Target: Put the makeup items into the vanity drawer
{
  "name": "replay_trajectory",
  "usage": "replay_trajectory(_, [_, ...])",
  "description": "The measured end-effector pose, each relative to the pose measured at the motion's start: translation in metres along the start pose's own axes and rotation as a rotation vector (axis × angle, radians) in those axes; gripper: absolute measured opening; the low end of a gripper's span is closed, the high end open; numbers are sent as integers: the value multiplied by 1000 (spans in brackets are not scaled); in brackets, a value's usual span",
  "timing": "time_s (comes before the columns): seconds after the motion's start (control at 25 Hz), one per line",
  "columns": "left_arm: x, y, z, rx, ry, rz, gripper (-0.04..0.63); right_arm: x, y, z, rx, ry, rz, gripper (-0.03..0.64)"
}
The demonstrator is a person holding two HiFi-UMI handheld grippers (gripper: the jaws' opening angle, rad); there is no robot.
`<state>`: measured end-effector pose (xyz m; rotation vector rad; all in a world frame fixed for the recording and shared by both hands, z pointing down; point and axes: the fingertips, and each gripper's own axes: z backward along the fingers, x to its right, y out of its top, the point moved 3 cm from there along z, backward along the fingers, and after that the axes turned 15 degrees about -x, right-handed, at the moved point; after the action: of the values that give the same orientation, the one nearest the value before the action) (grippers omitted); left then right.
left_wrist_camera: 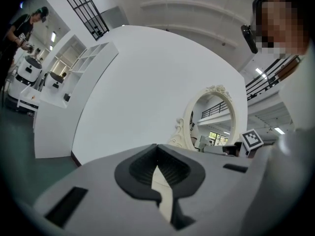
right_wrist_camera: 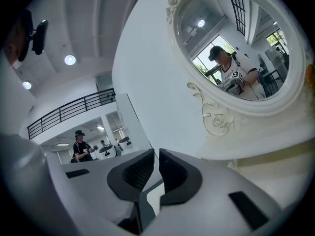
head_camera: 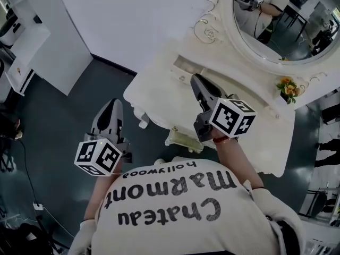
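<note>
The cream vanity table [head_camera: 159, 84] with its oval mirror [head_camera: 281, 20] fills the head view's upper right. No makeup items show in any view. A carved front panel [head_camera: 183, 139] juts out under the table's near edge; I cannot tell if it is the drawer. My right gripper [head_camera: 195, 78] hangs over the tabletop, jaws shut and empty, pointing toward the mirror [right_wrist_camera: 236, 38]. My left gripper [head_camera: 113, 103] is over the dark floor left of the vanity, also shut on nothing. In its own view the left gripper [left_wrist_camera: 157, 149] faces a white wall with the mirror [left_wrist_camera: 211, 117] at right.
Yellow flowers [head_camera: 287, 87] sit on the vanity's right end below the mirror. A white cabinet [head_camera: 26, 41] stands at far left, with cables [head_camera: 32, 217] on the floor near it. Another person [left_wrist_camera: 22, 28] works in the background.
</note>
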<state>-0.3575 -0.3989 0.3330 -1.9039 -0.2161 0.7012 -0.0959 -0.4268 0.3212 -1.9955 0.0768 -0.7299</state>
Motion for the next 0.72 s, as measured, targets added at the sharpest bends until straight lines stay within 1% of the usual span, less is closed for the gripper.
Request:
replay_trajectory(0.12, [7,-5,0,1,-3,-1,8,-8,9,12,59,31,37,48])
replay_trajectory(0.24, [15,-10,1,5,1,2,8,-5,12,27,99,24,60,46])
replay_trajectory(0.36, [26,-13,5,26,21,-2,9,2,11,42,123,17,62,46])
replay_trajectory(0.52, [50,-21,10,58,56,4,8,15,5,66,111,-8,87,46])
replay_trajectory(0.72, [90,-38,15,53,69,0,8,35,-13,99,55,-28,99,46])
